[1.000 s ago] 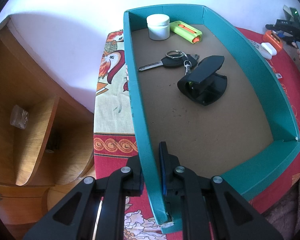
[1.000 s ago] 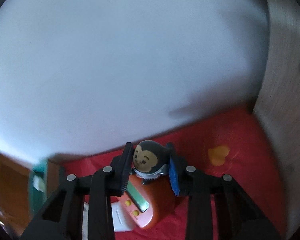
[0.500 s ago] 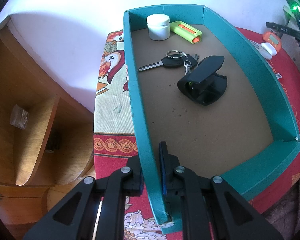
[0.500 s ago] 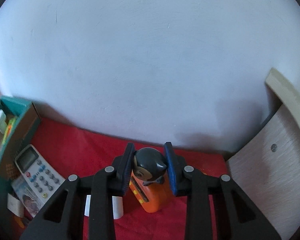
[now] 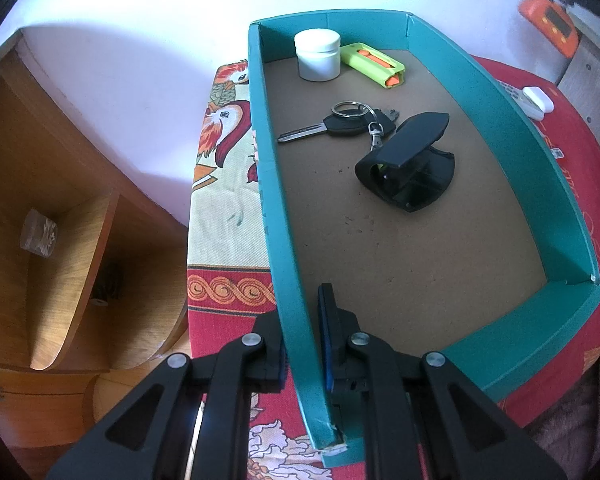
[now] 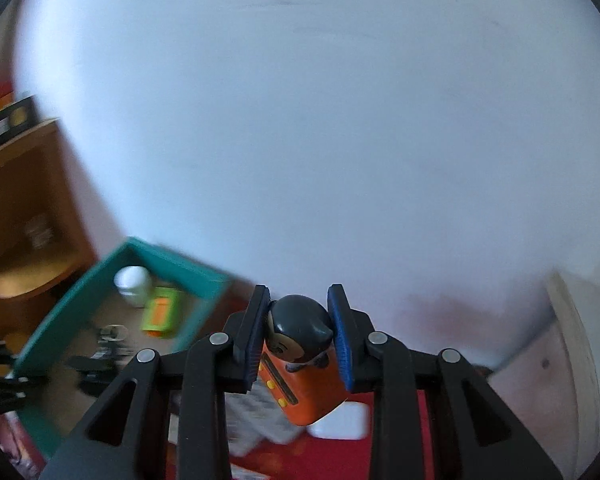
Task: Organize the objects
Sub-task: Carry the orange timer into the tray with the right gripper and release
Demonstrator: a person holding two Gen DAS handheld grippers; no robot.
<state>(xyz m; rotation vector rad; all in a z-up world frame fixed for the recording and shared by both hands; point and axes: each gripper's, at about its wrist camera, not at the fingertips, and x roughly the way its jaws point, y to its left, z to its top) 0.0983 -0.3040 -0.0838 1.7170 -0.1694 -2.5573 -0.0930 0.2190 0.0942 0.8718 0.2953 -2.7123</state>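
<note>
One orange toy timer (image 6: 300, 376) with a dark monkey head is sitting clamped between the blue pads of your right tongs (image 6: 300, 336), which are holding it in the air above the red cloth (image 6: 332, 452) and tilted, head toward the white wall. Below it you are seeing a white remote (image 6: 260, 420) and a small white case (image 6: 340, 426) lying on the cloth. Off to the left the teal box (image 5: 500, 92) is waiting, and your left tongs (image 5: 302, 332) are squeezing its near left wall together. Inside it a white jar (image 5: 318, 58), a green cutter (image 5: 374, 64), a key on a ring (image 5: 340, 124) and a black clip (image 5: 408, 160) are resting on the brown floor. Beside the box a wooden shelf (image 5: 52, 240) is showing.
</note>
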